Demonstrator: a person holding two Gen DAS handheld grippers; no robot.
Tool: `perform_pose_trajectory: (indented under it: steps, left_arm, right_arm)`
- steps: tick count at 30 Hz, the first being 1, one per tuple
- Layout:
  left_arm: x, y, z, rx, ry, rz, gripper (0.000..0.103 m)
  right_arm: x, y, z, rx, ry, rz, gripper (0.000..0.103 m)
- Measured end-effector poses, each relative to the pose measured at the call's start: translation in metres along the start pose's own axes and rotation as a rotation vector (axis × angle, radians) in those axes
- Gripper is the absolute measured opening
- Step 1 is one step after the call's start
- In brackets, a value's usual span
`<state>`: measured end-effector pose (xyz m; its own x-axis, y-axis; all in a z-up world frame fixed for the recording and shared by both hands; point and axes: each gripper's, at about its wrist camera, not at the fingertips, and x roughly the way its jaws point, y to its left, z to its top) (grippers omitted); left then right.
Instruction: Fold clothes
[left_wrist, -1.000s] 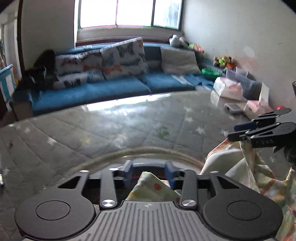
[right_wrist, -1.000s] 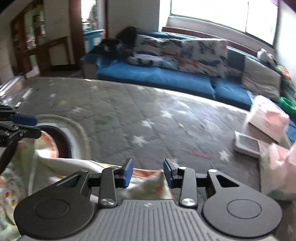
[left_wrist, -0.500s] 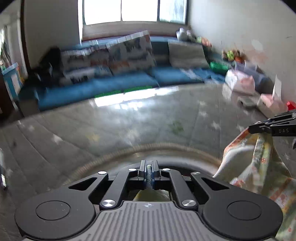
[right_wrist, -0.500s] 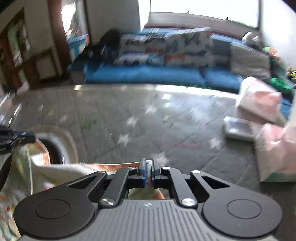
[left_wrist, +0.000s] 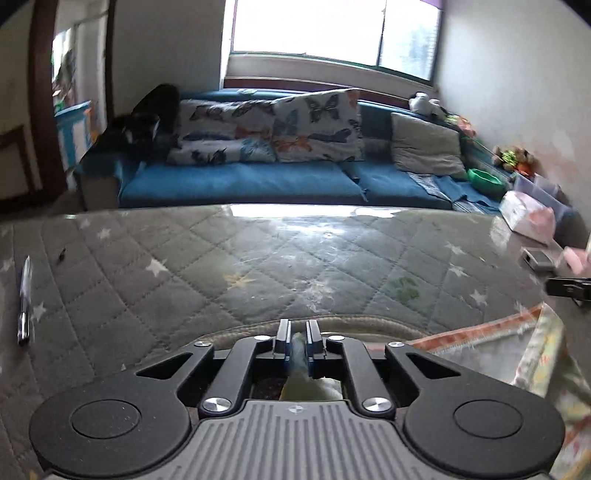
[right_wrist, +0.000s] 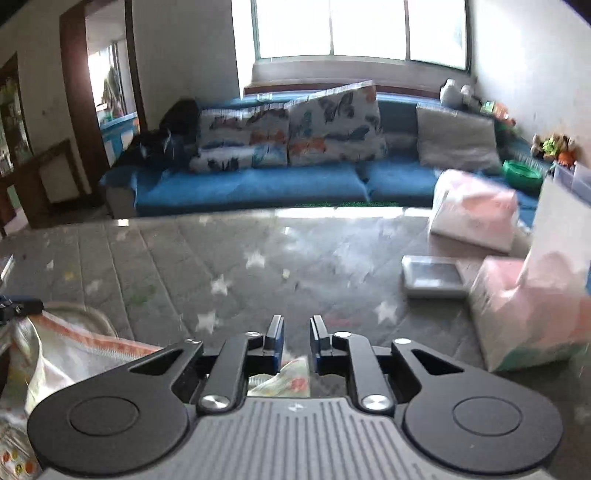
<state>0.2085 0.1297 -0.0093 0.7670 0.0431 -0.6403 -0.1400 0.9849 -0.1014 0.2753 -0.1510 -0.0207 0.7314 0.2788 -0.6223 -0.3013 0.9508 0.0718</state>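
A pale printed garment (left_wrist: 509, 354) with an orange-trimmed edge hangs stretched between my two grippers above a round basket (left_wrist: 332, 323). My left gripper (left_wrist: 297, 341) is shut on a bunched corner of the garment. In the right wrist view my right gripper (right_wrist: 296, 341) has its jaws a small way apart, with a fold of the garment (right_wrist: 291, 376) lying between and below them; the rest of the cloth (right_wrist: 74, 347) trails to the lower left. Each gripper's tip shows at the edge of the other's view: the right gripper's tip (left_wrist: 569, 287) and the left gripper's tip (right_wrist: 14, 306).
A grey quilted star-print mat (left_wrist: 184, 266) covers the surface. A pen (left_wrist: 24, 302) lies at its left. Pink and white packages (right_wrist: 476, 210) and a small grey tray (right_wrist: 432, 280) sit at the right. A blue sofa (left_wrist: 240, 181) with cushions stands behind.
Both grippers closed on the garment and lifted, stretching the cloth between them. The right jaws have since parted slightly from fully shut.
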Motion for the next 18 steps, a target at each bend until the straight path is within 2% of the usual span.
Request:
perform_pose_trajectory:
  steps: [2,6,9,11,13,16,17,18]
  left_arm:
    - [-0.005,0.001,0.003,-0.016,-0.016,-0.009,0.033]
    - [-0.024,-0.003,0.004,0.028,-0.033,-0.062,0.034]
    - [-0.041,-0.015,-0.007,0.115,-0.022,-0.124,0.034]
    - [-0.05,-0.025,-0.02,0.192,-0.005,-0.166,0.034]
    - [-0.057,-0.035,-0.032,0.258,0.026,-0.212,0.034]
    - [-0.062,-0.049,-0.049,0.307,0.076,-0.265,0.034]
    - [-0.061,-0.054,-0.053,0.314,0.095,-0.28,0.035]
    - [-0.059,-0.058,-0.057,0.319,0.114,-0.291,0.035]
  right_arm:
    - [-0.008,0.002,0.003,-0.019,0.002,0.044,0.021]
    - [-0.023,0.029,-0.004,-0.145,0.061,0.166,0.025]
    - [-0.028,0.053,-0.017,-0.216,0.131,0.279,0.028]
    - [-0.029,0.066,-0.024,-0.25,0.14,0.311,0.035]
    - [-0.024,0.082,-0.03,-0.264,0.166,0.345,0.036]
    - [-0.015,0.099,-0.038,-0.284,0.187,0.344,0.037]
    - [-0.012,0.104,-0.041,-0.291,0.189,0.332,0.035]
    - [-0.011,0.105,-0.041,-0.298,0.18,0.315,0.029]
